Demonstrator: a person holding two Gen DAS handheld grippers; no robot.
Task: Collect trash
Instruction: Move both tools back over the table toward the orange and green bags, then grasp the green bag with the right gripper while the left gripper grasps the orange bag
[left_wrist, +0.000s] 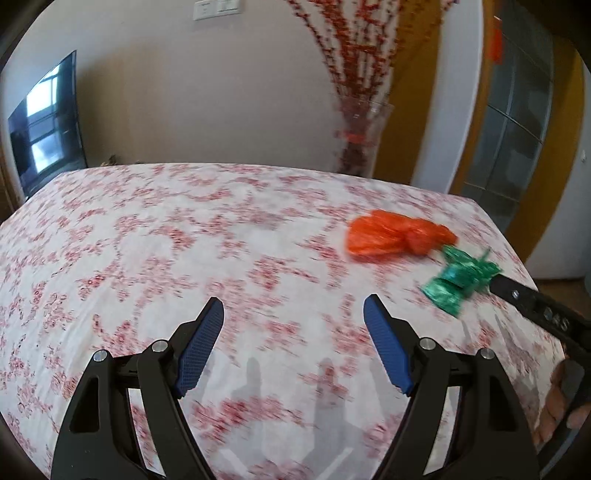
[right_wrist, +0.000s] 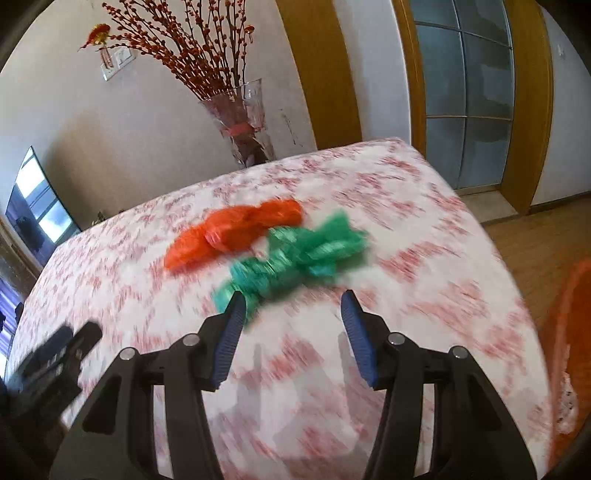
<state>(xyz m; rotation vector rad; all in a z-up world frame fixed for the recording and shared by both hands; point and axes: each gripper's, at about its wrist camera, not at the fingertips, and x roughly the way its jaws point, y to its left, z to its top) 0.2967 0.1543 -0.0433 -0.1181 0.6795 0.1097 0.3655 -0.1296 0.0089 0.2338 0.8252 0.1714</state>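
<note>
The green plastic bag (right_wrist: 291, 258) lies just ahead of the spread, empty fingers of the right gripper (right_wrist: 293, 314), touching the orange plastic bag (right_wrist: 229, 232) beyond. Through the blur, the fingers may catch both bags, or the tablecloth (right_wrist: 424, 295). The left gripper (left_wrist: 293, 317) is also spread, empty.

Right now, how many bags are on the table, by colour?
Orange bag: 1
Green bag: 1
Total: 2 bags, lying close together on the flowered tablecloth.
</note>
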